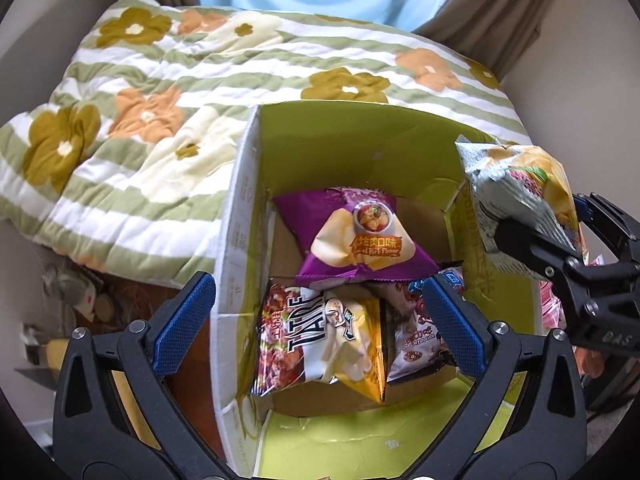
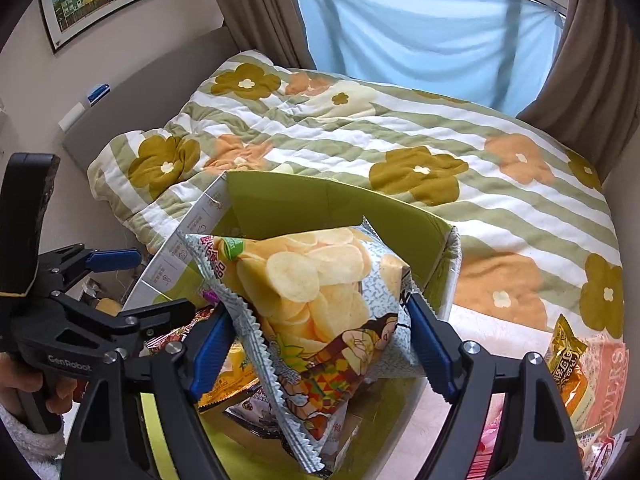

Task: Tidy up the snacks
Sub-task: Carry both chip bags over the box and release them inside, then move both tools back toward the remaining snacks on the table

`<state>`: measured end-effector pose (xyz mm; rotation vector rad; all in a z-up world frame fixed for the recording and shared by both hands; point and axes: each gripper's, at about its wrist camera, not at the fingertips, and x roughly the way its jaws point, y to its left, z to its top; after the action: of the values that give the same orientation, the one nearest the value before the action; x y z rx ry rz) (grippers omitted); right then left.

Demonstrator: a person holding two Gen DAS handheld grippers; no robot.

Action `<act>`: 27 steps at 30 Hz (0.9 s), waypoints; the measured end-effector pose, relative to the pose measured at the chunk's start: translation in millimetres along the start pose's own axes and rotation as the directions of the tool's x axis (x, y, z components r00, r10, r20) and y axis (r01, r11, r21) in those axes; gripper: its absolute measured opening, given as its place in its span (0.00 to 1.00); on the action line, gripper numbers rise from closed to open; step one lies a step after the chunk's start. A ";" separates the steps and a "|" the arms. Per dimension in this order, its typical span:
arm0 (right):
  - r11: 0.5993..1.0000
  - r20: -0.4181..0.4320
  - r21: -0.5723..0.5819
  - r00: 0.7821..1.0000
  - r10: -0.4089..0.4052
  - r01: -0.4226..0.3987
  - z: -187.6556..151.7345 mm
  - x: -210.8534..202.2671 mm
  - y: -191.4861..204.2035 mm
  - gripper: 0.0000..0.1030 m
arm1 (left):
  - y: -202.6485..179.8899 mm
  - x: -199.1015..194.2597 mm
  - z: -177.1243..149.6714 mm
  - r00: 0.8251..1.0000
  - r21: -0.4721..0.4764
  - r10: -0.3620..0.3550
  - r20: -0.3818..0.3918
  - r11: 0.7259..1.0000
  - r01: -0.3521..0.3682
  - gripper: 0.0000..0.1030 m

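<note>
A cardboard box (image 1: 320, 148) with a green lining stands open against the bed. Inside lie a purple chip bag (image 1: 352, 236), a red and yellow bag (image 1: 320, 336) and a white and brown bag (image 1: 420, 340). My left gripper (image 1: 318, 284) hangs open over the box, nothing between its blue pads. My right gripper (image 2: 318, 312) is shut on a silver chip bag (image 2: 316, 280), held tilted above the box's (image 2: 300, 204) near right corner. In the left wrist view that silver bag (image 1: 516, 196) and the right gripper (image 1: 560, 240) sit at the right edge.
A bed with a green-striped floral quilt (image 2: 400, 132) lies behind the box. More snack packs, one gold (image 2: 568, 356), lie to the right of the box beside pink packaging (image 2: 604, 368). A hand (image 2: 24, 384) holds the left gripper (image 2: 164, 282). Clutter lies on the floor (image 1: 76, 292) left of the box.
</note>
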<state>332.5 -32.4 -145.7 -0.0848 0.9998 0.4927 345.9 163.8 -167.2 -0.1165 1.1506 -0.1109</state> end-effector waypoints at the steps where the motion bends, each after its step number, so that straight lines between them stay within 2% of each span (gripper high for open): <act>1: 1.000 0.001 -0.005 1.000 0.003 -0.003 2.6 1.6 1.9 0.77 | 1.4 -2.3 -0.1 1.000 -0.006 0.004 0.005 1.000 -0.004 1.00; 5: 1.000 0.009 -0.014 1.000 -0.016 0.016 10.3 10.8 4.9 0.79 | 5.8 -10.5 1.3 1.000 -0.020 0.017 0.019 1.000 -0.016 1.00; 6: 1.000 0.018 -0.014 0.999 -0.026 0.026 10.6 11.6 5.1 0.84 | 6.6 -12.4 0.8 1.000 -0.023 0.018 0.022 1.000 -0.017 1.00; 7: 0.999 0.030 -0.013 0.999 -0.030 0.030 9.9 11.1 4.9 0.94 | 7.8 -14.1 0.3 1.000 -0.025 0.018 0.023 1.000 -0.018 1.00; 9: 1.000 0.050 -0.014 0.999 -0.016 0.017 5.4 7.7 5.4 1.00 | 7.9 -16.7 -1.9 0.999 -0.028 0.023 0.025 0.999 -0.022 1.00; 11: 1.000 0.059 -0.021 0.998 -0.012 0.013 -0.3 5.3 7.2 1.00 | 7.8 -17.7 -5.0 1.000 -0.032 0.022 0.019 0.999 -0.021 1.00; 18: 1.000 0.011 0.000 1.000 -0.001 0.001 -15.0 1.9 7.7 1.00 | 7.4 -19.2 -15.0 1.000 -0.035 0.016 0.005 0.999 -0.015 1.00; 27: 1.000 0.034 0.010 0.999 0.001 -0.002 -22.3 -25.4 20.2 1.00 | 0.0 -44.0 -23.7 0.999 -0.001 0.021 0.045 1.000 -0.021 1.00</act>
<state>295.1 -30.1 -133.9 -0.0667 0.9695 0.4888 306.5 169.5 -137.0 -0.1073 1.1069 -0.0887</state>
